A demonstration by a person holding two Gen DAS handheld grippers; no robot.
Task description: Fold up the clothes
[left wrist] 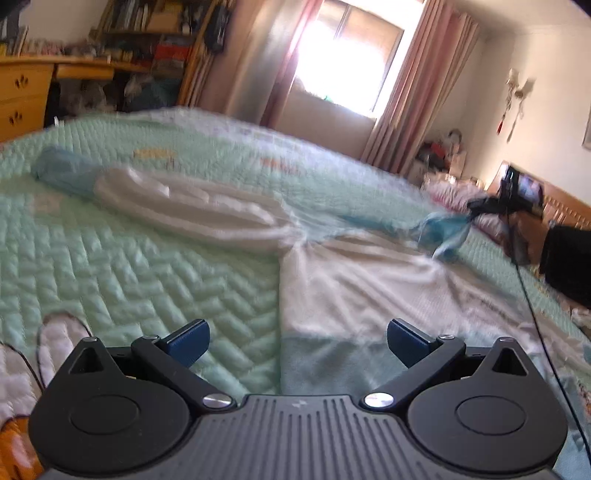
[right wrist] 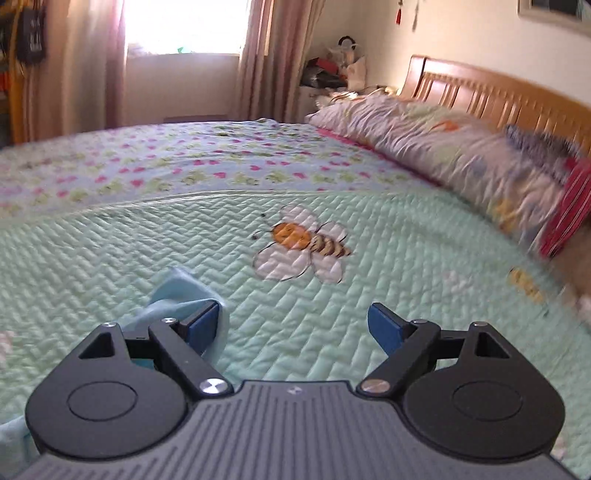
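While the left hand-held gripper (left wrist: pixel 297 343) hung with its fingers spread wide and empty above the white and pale-blue garment (left wrist: pixel 354 280), that garment lay spread on the green quilted bed (left wrist: pixel 147 266). The right hand-held gripper (right wrist: pixel 295 326) also stood open, a fold of light-blue cloth (right wrist: pixel 184 295) draped against its left finger, near the embroidered bee (right wrist: pixel 303 243).

A bright window (left wrist: pixel 351 55) is flanked by pink curtains (left wrist: pixel 424 85) at twelve o'clock. A wooden desk (left wrist: pixel 26 92) and crowded bookshelves (left wrist: pixel 147 22) are seen at ten o'clock. The bed (right wrist: pixel 369 295) is covered by a green quilt, with pillows (right wrist: pixel 443 147) set against a slatted wooden headboard (right wrist: pixel 498 92) at two o'clock.
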